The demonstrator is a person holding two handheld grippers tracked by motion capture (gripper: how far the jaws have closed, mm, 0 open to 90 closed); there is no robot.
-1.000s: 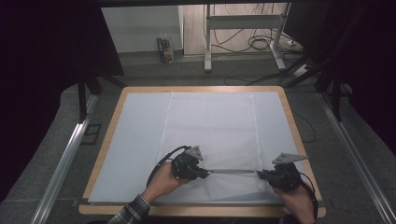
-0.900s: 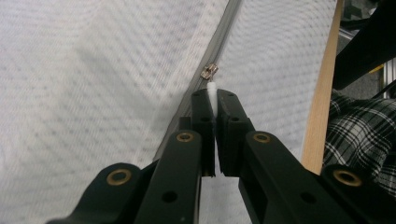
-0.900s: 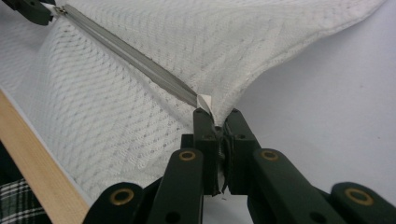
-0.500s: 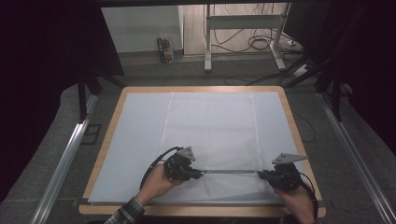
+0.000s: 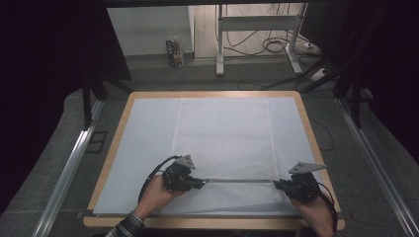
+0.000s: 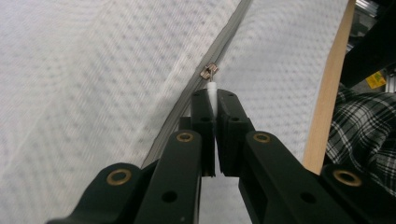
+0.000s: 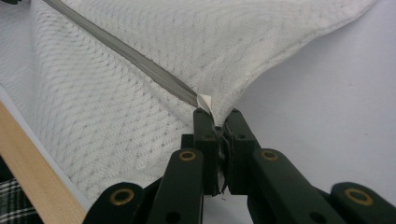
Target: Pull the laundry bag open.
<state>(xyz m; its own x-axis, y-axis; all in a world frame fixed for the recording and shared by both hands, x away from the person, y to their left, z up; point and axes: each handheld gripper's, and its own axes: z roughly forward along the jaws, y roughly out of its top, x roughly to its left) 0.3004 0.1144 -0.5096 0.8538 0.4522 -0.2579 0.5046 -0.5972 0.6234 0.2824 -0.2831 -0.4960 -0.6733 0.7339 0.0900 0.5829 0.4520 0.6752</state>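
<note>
leftward since before, the left tongs (image 6: 214, 116) clamp the white zipper pull (image 6: 212, 88); right tongs (image 7: 217, 122) pinch the dimpled fabric's corner (image 7: 219, 105).

No readable text showing anywhere. The box (image 5: 174, 52) on the floor beyond the counter is carrying blue print, too small to read. The yellow tag (image 6: 376, 80) at the edge of the left gripper view is showing marks, too blurred to make out.
</note>
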